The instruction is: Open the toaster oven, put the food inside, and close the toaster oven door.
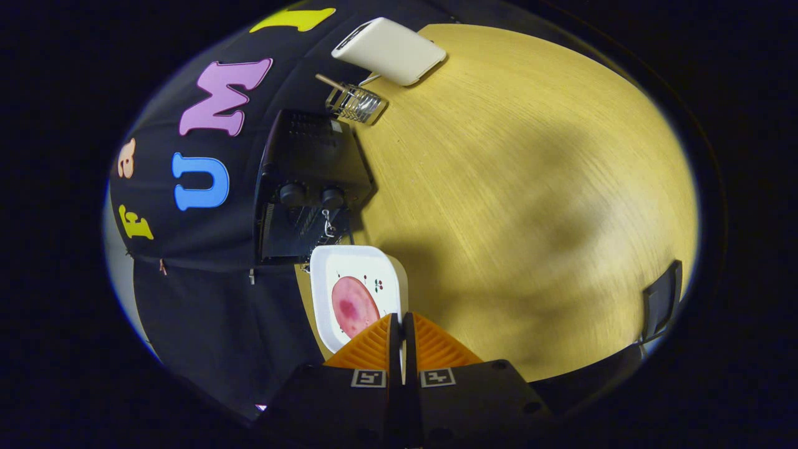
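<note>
A white square plate (361,265) carries a round pink slice of food (354,307). My gripper (402,337) is shut on the plate's rim, and a thin strip of that rim shows between the fingers. Just beyond the plate stands the black toaster oven (305,149) on the yellow wooden table (530,187), against the booth's black cloth wall. Two dark knobs (312,196) sit on its front. Below them lies a dark panel with wire lines and a small metal ring (326,219). Whether the door is open I cannot tell.
A wire rack with a wooden handle (354,101) lies beyond the oven. A white flat box (389,50) sits further on at the table's far edge. A black block (661,300) is fixed at the table's rim on the right.
</note>
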The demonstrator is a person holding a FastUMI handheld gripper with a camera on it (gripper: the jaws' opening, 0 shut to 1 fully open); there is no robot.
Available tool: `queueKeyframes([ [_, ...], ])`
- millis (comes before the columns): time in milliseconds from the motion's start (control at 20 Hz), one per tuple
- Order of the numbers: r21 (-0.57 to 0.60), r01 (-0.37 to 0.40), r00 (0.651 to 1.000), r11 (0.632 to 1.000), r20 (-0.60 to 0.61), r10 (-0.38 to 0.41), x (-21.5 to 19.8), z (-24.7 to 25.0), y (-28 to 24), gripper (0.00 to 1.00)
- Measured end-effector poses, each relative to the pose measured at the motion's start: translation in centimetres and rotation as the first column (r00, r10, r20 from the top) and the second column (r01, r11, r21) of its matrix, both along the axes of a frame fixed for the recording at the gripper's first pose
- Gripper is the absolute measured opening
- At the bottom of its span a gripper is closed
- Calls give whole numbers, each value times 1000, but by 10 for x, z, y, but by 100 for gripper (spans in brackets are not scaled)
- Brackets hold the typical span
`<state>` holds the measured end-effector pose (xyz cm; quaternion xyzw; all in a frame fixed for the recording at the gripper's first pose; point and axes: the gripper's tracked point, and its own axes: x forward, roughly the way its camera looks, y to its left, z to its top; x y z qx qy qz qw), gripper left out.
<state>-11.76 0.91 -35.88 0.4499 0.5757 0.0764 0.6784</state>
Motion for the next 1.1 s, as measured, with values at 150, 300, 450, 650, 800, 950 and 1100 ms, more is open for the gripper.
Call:
queueKeyframes([
  [150,19,11,1000,1000,23,-12,3,17,40,6],
  [300,26,45,998,999,41,-46,12,29,83,6],
  [450,45,125,992,991,25,-126,28,30,129,6],
  [650,36,264,965,964,-8,-264,56,18,173,5],
  [800,4,405,914,914,-31,-405,82,2,187,5],
  [950,-30,522,851,852,-47,-523,104,-11,193,5],
  [1100,-49,602,795,797,-54,-604,123,-20,206,5],
])
